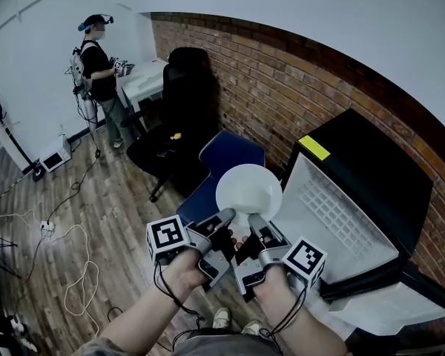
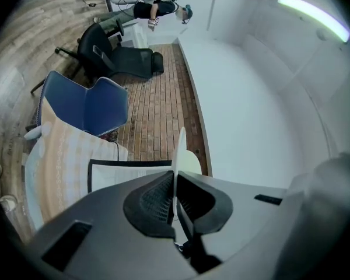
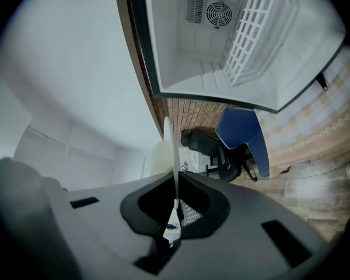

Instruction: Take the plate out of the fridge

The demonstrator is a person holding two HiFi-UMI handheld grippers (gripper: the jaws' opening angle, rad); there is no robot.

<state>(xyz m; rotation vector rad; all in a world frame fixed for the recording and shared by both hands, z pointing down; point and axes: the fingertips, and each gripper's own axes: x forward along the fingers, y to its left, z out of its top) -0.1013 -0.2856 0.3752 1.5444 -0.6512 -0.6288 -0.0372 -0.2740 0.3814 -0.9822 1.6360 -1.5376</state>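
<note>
A round white plate (image 1: 248,191) hangs in the air in front of the open fridge (image 1: 334,221), outside it. Both grippers clamp its near rim. My left gripper (image 1: 228,217) is shut on the rim from the left, my right gripper (image 1: 254,222) from the right. In the left gripper view the plate (image 2: 178,156) shows edge-on as a thin white line running into the shut jaws. The right gripper view shows the same edge-on plate (image 3: 170,150) pinched between its jaws, with the white fridge interior (image 3: 233,39) beyond.
The small black fridge stands at right with its door open and white wire shelf showing. A blue chair (image 1: 222,162) and a black office chair (image 1: 178,117) stand behind the plate. A person (image 1: 96,73) stands far off by a white desk. Cables lie on the wooden floor.
</note>
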